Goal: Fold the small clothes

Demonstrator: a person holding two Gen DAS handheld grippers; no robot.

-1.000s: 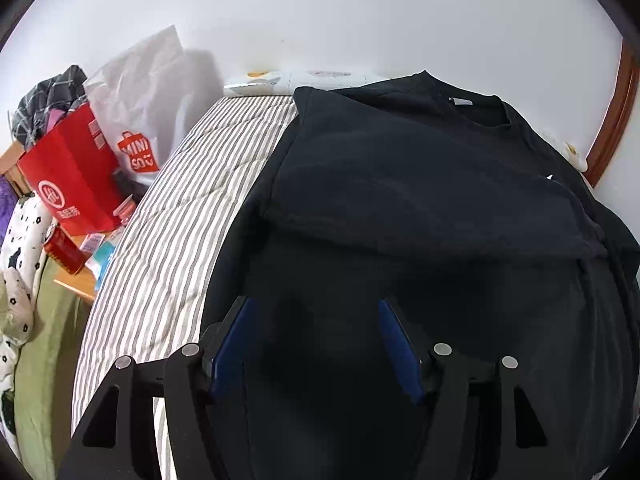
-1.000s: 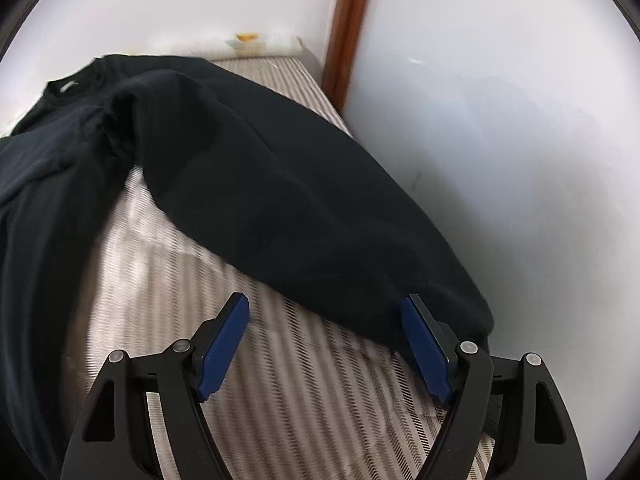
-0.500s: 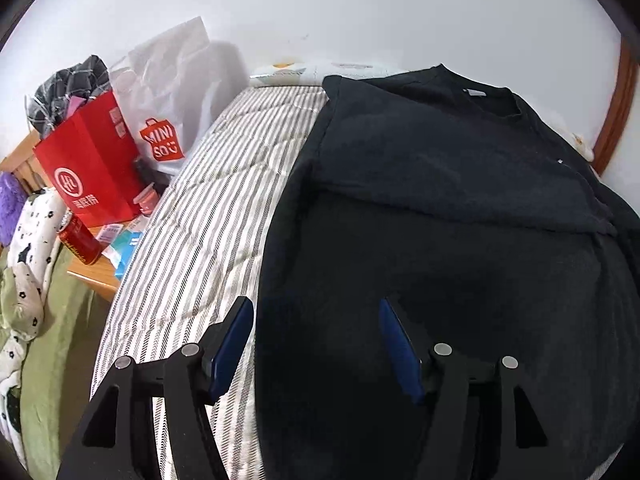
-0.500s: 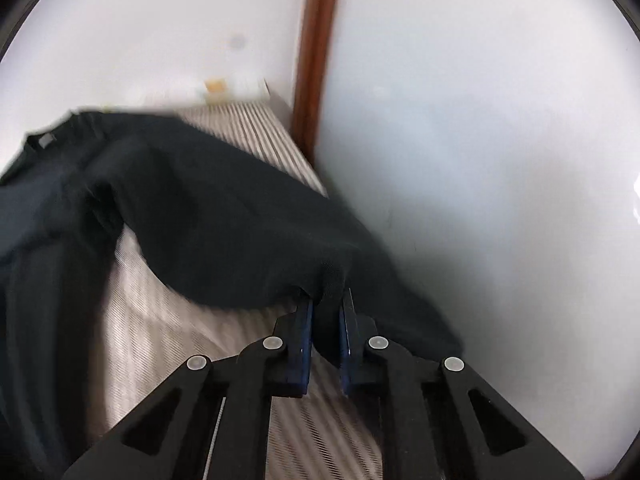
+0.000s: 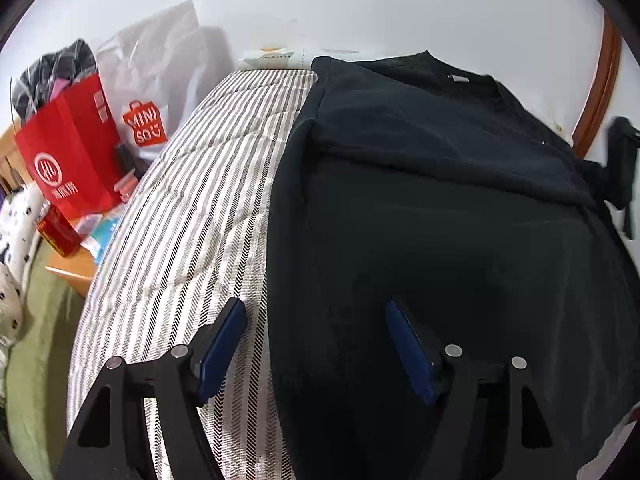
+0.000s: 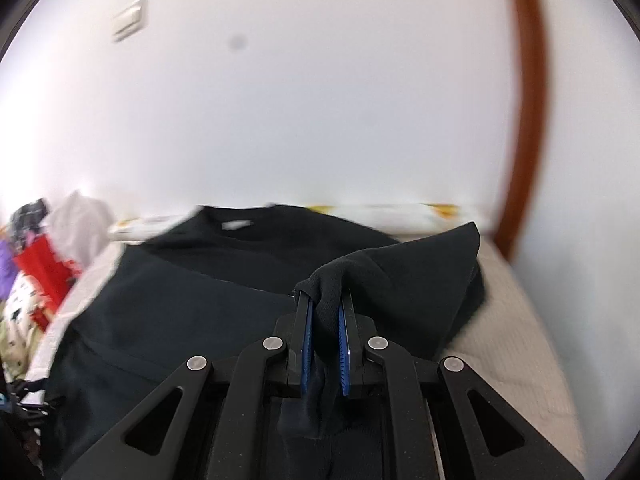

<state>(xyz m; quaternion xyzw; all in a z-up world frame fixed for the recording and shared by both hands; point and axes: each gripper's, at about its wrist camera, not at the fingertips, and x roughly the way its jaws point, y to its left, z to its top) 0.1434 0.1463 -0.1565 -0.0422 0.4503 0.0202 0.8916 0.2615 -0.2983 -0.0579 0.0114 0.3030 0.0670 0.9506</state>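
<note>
Nearest in the left wrist view, the left tongs [image 5: 312, 340] stand wide apart and hold nothing. They straddle the left edge of the black sweatshirt [image 5: 460, 240]: one blue pad hangs over the striped bedcover [image 5: 192, 216], the other over the dark cloth of the body. The pictures do not show whether the pads touch the fabric.

The sweatshirt lies spread on the bed, hem toward the left tongs and neck toward the wall. One sleeve is folded across its chest as a broad band; beyond that band sits the collar with a small white label [image 5: 458, 78].

In the right wrist view, the right tongs [image 6: 324, 332] are drawn narrow and clamp a bunched piece of the sweatshirt's other sleeve [image 6: 400, 280]. The cloth rises out of the pads to a peak, then falls away to the right of the garment's body, above the pale bedcover there. The right tongs also show as a dark blur at the sweatshirt's right edge in the left wrist view.

Left of the sweatshirt, off the bed, stand a red paper bag [image 5: 72, 152] and a white Miniso bag [image 5: 160, 80]. Past the collar a printed white pillow [image 5: 280, 56] lies against the wall, with a brown wooden trim [image 6: 524, 120] further right.
</note>
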